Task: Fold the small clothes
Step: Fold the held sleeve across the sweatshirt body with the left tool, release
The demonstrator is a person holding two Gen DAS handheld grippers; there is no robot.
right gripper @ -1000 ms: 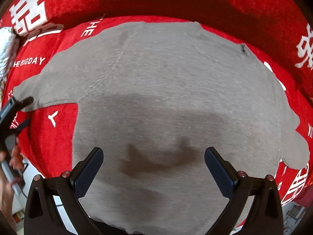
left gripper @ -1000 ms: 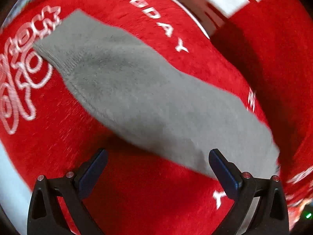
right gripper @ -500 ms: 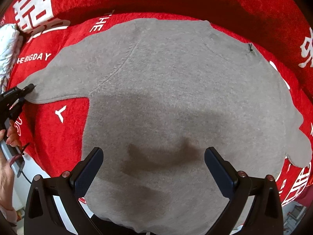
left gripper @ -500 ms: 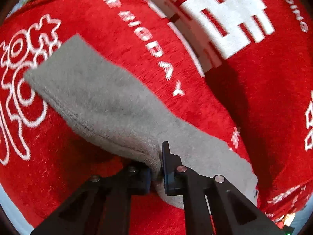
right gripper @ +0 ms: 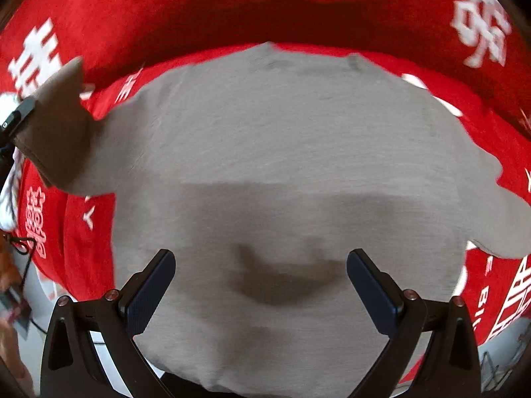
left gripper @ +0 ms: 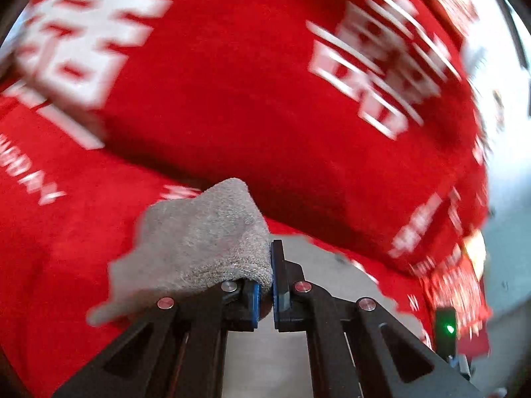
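White lettering (left gripper: pixel 375 76) on the red cloth (left gripper: pixel 232 106) is motion-blurred and unreadable. The grey sweater (right gripper: pixel 282 165) runs off the bottom edge, its hem hidden.

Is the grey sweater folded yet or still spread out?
Mostly spread: the sweater lies flat on the red blanket; only one sleeve is lifted, pinched in the left claw.

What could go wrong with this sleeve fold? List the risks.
1. The left gripper pinches only the cuff end of the grey knit sweater's sleeve; it might slip out mid-swing.
2. The open right gripper hovers above the sweater body without pinning it, so the pull may drag it across the red printed cloth.
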